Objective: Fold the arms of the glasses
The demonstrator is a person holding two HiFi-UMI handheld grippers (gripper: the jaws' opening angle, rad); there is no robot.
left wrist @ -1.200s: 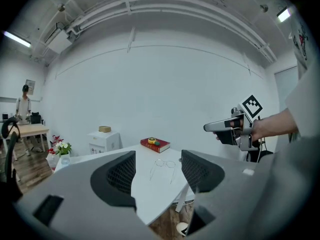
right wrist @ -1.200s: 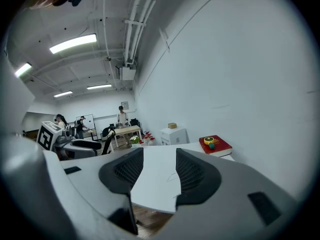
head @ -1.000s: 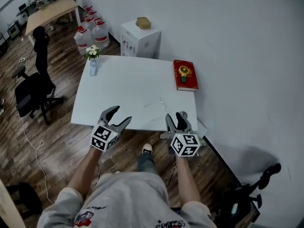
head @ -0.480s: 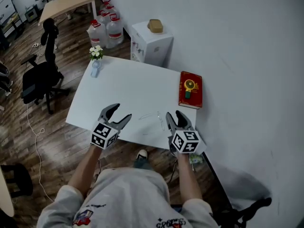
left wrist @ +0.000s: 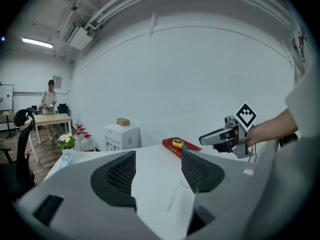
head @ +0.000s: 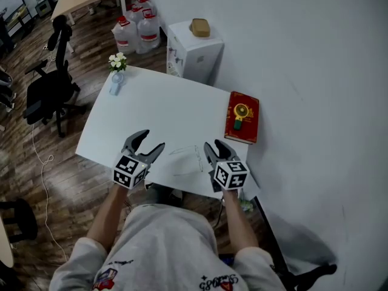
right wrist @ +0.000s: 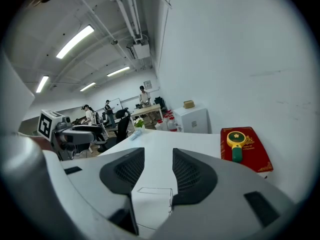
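The thin glasses (head: 187,160) lay unfolded. The left gripper (head: 148,147) had its jaws spread and empty. The right gripper (head: 213,150) was closing its jaws on nothing. A hard pinch could bend the frame.

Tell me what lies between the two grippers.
Head view: the wire-framed glasses lie on the white table between the left gripper and the right gripper, whose jaws are closing on nothing.

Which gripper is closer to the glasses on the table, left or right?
Right. The right gripper, its jaws closing on nothing, is just beside the glasses; the left gripper is farther away, opposite.
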